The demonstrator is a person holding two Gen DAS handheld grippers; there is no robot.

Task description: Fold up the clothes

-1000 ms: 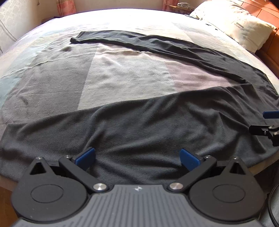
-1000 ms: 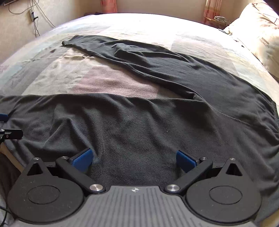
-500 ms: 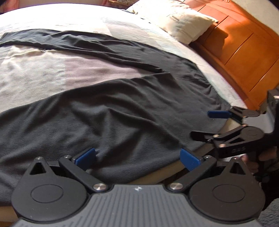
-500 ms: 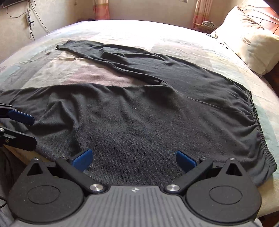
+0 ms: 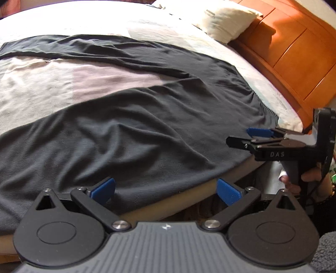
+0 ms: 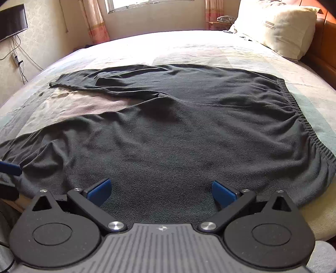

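A pair of dark grey trousers point(image 5: 134, 126) lies spread flat on the bed, legs splayed to the left, elastic waistband point(image 6: 302, 124) toward the headboard. My left gripper point(image 5: 166, 189) is open and empty, low over the near leg at the bed's front edge. My right gripper point(image 6: 161, 190) is open and empty over the seat of the trousers point(image 6: 178, 134), near the waist. It also shows in the left wrist view point(image 5: 243, 136), at the trousers' near waist corner. A blue fingertip point(image 6: 9, 168) of the left gripper shows at the far left.
The bed cover point(image 5: 63, 84) is patched in pale grey, pink and white. A cream pillow point(image 6: 281, 27) lies at the head, against an orange wooden headboard point(image 5: 294, 48). A wall television point(image 6: 10, 23) and curtained window point(image 6: 147, 4) lie beyond.
Both grippers have swung right along the bed's edge toward the waistband. The right gripper now faces the waist and the left sees it close by. Both stayed open.
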